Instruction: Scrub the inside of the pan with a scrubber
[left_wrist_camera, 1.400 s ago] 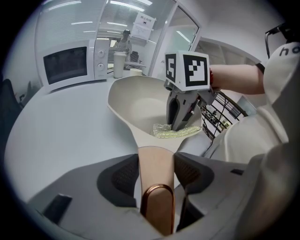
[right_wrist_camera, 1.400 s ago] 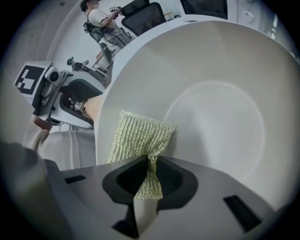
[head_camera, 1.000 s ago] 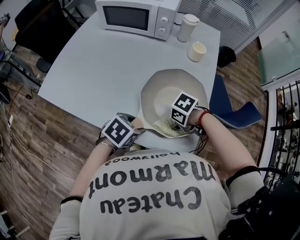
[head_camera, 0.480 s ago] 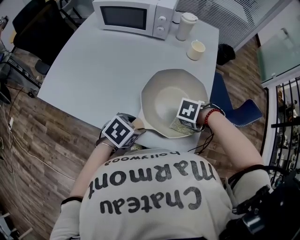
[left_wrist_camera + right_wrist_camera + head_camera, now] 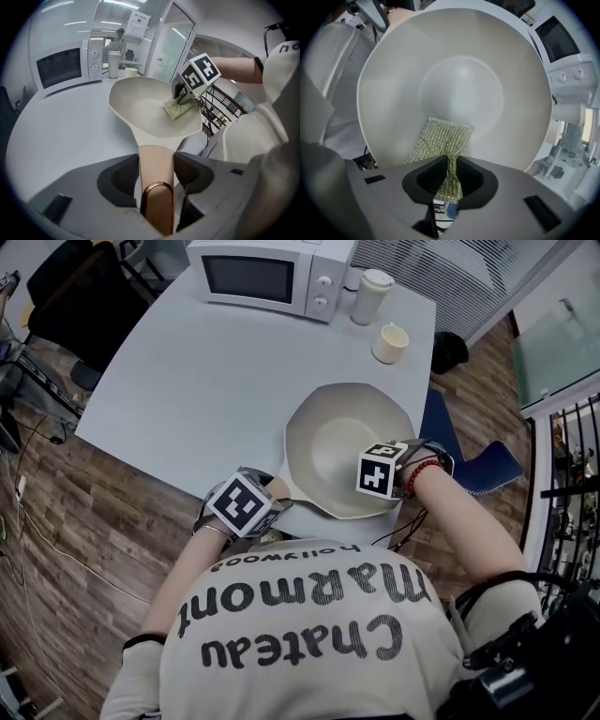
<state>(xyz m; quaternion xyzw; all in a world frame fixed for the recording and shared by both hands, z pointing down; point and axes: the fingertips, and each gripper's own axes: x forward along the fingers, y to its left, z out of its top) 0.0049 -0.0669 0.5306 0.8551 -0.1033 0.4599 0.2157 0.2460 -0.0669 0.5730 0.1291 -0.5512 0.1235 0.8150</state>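
Two grips are set: pan handle [image 5: 151, 152] is clamped by left gripper [image 5: 157, 173], scrubber [image 5: 443, 138] is pinched by right gripper [image 5: 450, 176] against the inner wall of the pan [image 5: 459, 84] on the table [image 5: 216, 371]; scrubbing is judged underway, and a pressed sweep across the base is called for next.

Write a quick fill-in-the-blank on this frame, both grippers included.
1. The left hand-held gripper is shut on the ____ of the pan.
2. The right hand-held gripper pinches the ____.
3. The appliance at the far edge of the table is a ____.
Missing words: handle; scrubber; microwave.
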